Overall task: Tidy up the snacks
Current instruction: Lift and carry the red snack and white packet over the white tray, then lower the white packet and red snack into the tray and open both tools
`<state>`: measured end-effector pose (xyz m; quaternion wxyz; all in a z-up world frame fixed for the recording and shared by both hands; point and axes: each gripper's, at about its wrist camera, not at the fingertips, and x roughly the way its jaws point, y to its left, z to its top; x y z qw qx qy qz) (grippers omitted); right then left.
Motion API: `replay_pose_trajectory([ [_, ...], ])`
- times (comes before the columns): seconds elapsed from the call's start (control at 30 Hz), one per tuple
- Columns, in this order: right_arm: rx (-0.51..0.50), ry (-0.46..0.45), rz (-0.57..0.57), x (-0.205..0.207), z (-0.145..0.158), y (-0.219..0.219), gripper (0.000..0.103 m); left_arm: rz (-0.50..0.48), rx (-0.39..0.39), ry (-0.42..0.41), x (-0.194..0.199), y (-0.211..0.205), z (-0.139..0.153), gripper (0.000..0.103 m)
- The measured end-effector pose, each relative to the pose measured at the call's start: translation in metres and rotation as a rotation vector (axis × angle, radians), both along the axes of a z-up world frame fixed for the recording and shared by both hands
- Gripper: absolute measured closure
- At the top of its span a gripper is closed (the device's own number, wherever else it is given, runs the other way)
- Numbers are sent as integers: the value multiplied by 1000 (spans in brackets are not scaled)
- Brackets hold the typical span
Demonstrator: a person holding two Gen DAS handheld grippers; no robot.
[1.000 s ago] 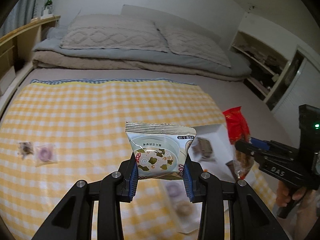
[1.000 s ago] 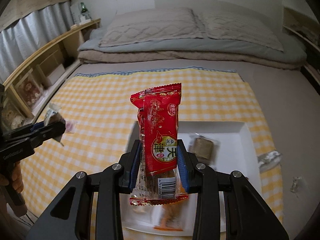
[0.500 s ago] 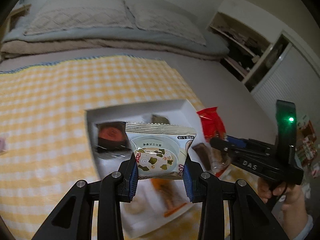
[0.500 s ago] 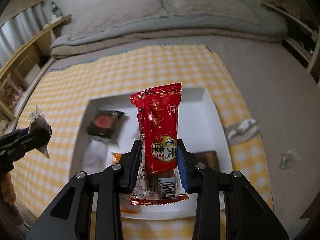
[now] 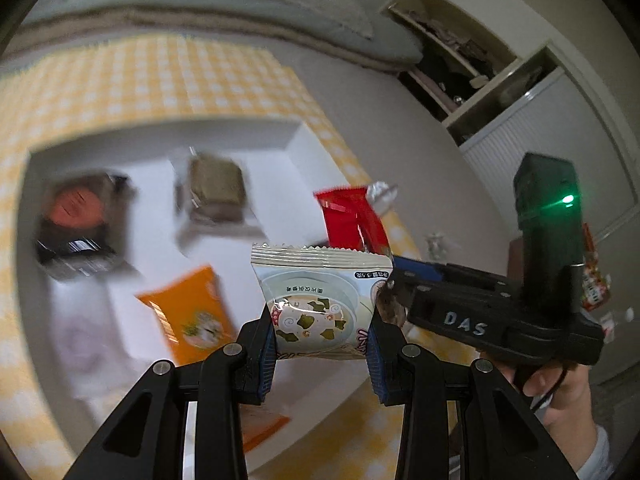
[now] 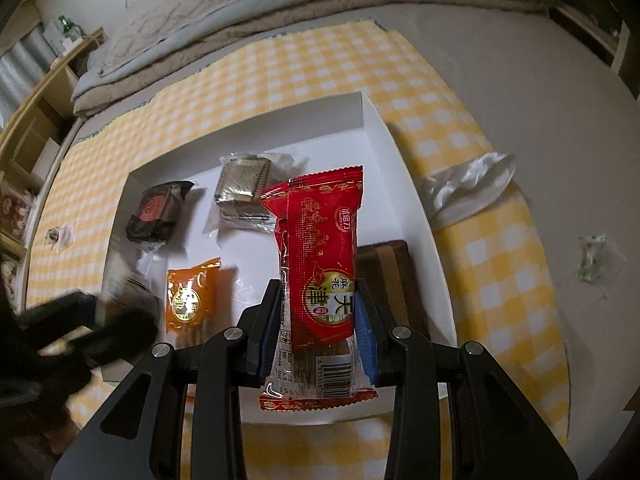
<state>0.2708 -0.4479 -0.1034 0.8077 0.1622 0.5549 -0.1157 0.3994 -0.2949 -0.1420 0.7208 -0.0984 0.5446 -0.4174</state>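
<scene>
My left gripper [image 5: 322, 344] is shut on a pale blue seaweed soup packet [image 5: 320, 304], held upright over the white tray [image 5: 298, 148]. My right gripper [image 6: 316, 336] is shut on a red snack packet [image 6: 324, 248], upright above the same tray [image 6: 384, 140]. In the left wrist view the right gripper [image 5: 394, 276] sits just right of my packet, with the red packet [image 5: 352, 220] showing behind. The left gripper shows blurred at the lower left of the right wrist view [image 6: 72, 320]. The tray holds an orange packet [image 6: 190, 296], a dark round cake [image 6: 156, 212], a brown biscuit pack [image 6: 244, 180] and a brown bar [image 6: 384, 276].
The tray lies on a yellow checked cloth [image 6: 280, 68] on a bed. A crumpled clear wrapper [image 6: 468, 188] and a small wrapped candy [image 6: 592, 256] lie right of the tray. A small packet [image 6: 60, 234] lies left. Pillows and blankets [image 6: 240, 12] are beyond. Shelves [image 5: 460, 64] stand at the right.
Both grippers have moved lower and closer over the tray, still holding their packets. The left wrist view has swung right and is blurred with motion.
</scene>
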Motion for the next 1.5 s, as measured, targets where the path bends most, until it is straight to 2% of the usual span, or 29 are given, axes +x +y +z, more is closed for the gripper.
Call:
replay_pose_trajectory([
  [0.27, 39, 5, -9, -2, -6, -9, 68, 14, -60, 190, 45, -18, -49, 66],
  [0.37, 53, 9, -8, -2, -8, -10, 68, 36, -40, 246, 62, -17, -68, 66],
  [0.47, 61, 17, -3, 0, -12, -10, 68, 56, -16, 234, 75, -13, -70, 66],
  [0.63, 70, 30, 13, 5, -17, -5, 68, 120, 66, 236, 96, -6, -74, 66],
  [0.77, 70, 39, 34, 9, -21, 2, 68, 175, 115, 259, 117, 1, -76, 66],
  [0.93, 54, 56, 69, 14, -26, 10, 67, 205, 111, 305, 128, 10, -73, 62],
  [1.0, 27, 80, 64, 15, -27, 12, 62, 203, 108, 323, 131, 9, -72, 58],
  [1.1, 23, 79, 70, 13, -24, 12, 62, 197, 116, 311, 131, 6, -70, 57],
  [1.27, 15, 66, 63, 9, -16, 8, 62, 183, 126, 297, 153, 4, -72, 56],
  [1.3, 15, 64, 63, 8, -15, 7, 62, 179, 128, 291, 153, 3, -71, 56],
  [1.37, 14, 64, 64, 6, -14, 7, 62, 175, 131, 278, 123, -3, -68, 56],
  [1.5, 11, 65, 54, 5, -15, 6, 62, 169, 137, 254, 96, 8, -62, 60],
])
